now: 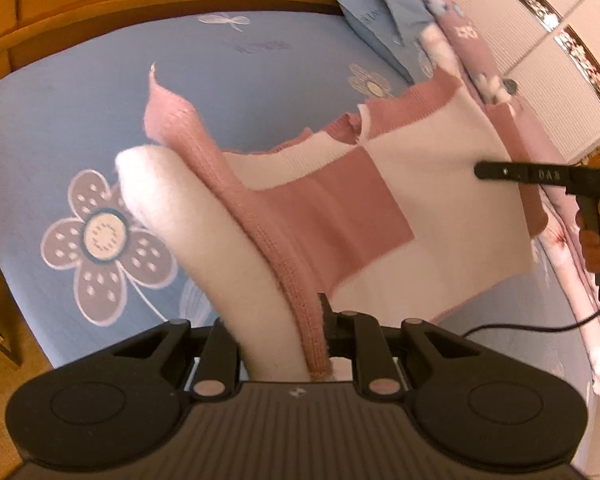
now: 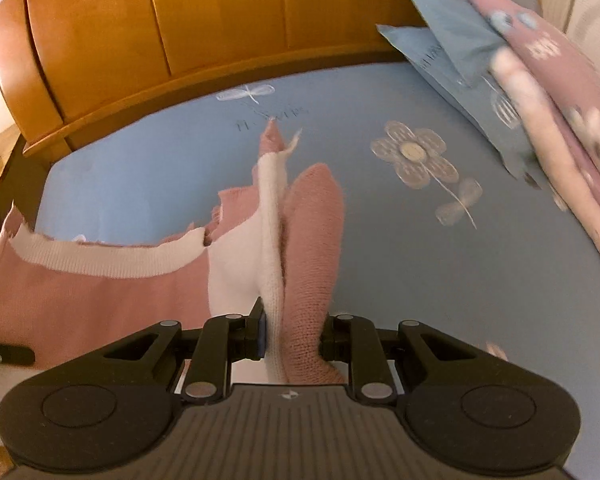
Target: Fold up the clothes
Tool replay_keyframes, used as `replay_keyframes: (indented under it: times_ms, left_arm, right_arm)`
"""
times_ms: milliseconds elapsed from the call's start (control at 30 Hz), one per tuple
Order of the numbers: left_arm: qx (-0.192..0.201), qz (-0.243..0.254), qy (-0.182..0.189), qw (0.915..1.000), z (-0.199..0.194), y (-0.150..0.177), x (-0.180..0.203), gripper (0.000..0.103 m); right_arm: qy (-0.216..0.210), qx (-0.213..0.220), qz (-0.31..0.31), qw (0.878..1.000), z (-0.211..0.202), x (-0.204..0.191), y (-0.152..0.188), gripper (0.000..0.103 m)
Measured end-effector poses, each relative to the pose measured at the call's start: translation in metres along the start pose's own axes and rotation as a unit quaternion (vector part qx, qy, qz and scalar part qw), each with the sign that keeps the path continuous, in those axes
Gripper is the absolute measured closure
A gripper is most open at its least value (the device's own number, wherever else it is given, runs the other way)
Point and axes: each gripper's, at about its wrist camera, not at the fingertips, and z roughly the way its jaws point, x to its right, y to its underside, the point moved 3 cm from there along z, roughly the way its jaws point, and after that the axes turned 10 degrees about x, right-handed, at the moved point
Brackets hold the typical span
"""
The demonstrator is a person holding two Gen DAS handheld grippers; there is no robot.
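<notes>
Both your grippers, left [image 1: 284, 344] and right [image 2: 292, 340], pinch the pink-and-cream sweater [image 1: 380, 200] above the blue bed [image 1: 60, 120]; fingertips buried in knit, edges blurred.

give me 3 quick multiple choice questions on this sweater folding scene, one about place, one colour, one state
1. Where is the sweater?
A. held up over the bed
B. flat on the floor
C. in a drawer

2. What colours is the sweater?
A. green and black
B. pink and cream
C. all blue

3. What state is the left gripper in?
A. open and empty
B. shut on the sweater
C. out of view

Answers:
1 A, it hangs stretched between both grippers above the blue bed sheet.
2 B, pink and cream blocks show in both views.
3 B, knit fabric is pinched between its fingers, as with the right gripper.
</notes>
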Motion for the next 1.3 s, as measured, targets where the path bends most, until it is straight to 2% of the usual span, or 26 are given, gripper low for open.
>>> replay_keyframes:
  times_ms: [300,467,767,1000,1067,1167,1300]
  left_arm:
    - [0.009,-0.013,0.009,0.9998,0.015,-0.021,-0.028,0.086]
    - [0.018,-0.025,0.016,0.9994,0.023,-0.017,-0.042,0.086]
    - [-0.015,-0.066,-0.011,0.9977,0.057,0.015,-0.082,0.086]
    - [-0.023,-0.091,-0.006,0.9956,0.072,0.031,-0.099,0.08]
    - [-0.022,-0.101,-0.003,0.9946,0.069,0.031,-0.102,0.078]
    - [-0.02,-0.117,0.001,0.9929,0.065,0.031,-0.106,0.068]
    - [-0.025,-0.11,-0.014,0.9935,0.049,0.026,-0.107,0.061]
  right_arm:
    - [0.007,-0.002,-0.021,1.0,0.044,-0.008,-0.039,0.079]
    - [0.028,-0.004,-0.029,0.999,0.073,0.001,-0.049,0.079]
    - [0.073,-0.034,-0.024,0.996,0.145,0.024,-0.029,0.078]
    - [0.093,-0.054,-0.01,0.994,0.179,0.039,-0.01,0.077]
    - [0.099,-0.055,-0.012,0.994,0.187,0.041,-0.005,0.072]
    - [0.106,-0.056,-0.017,0.993,0.192,0.042,0.0,0.06]
    - [0.132,-0.033,0.004,0.991,0.174,0.049,-0.004,0.045]
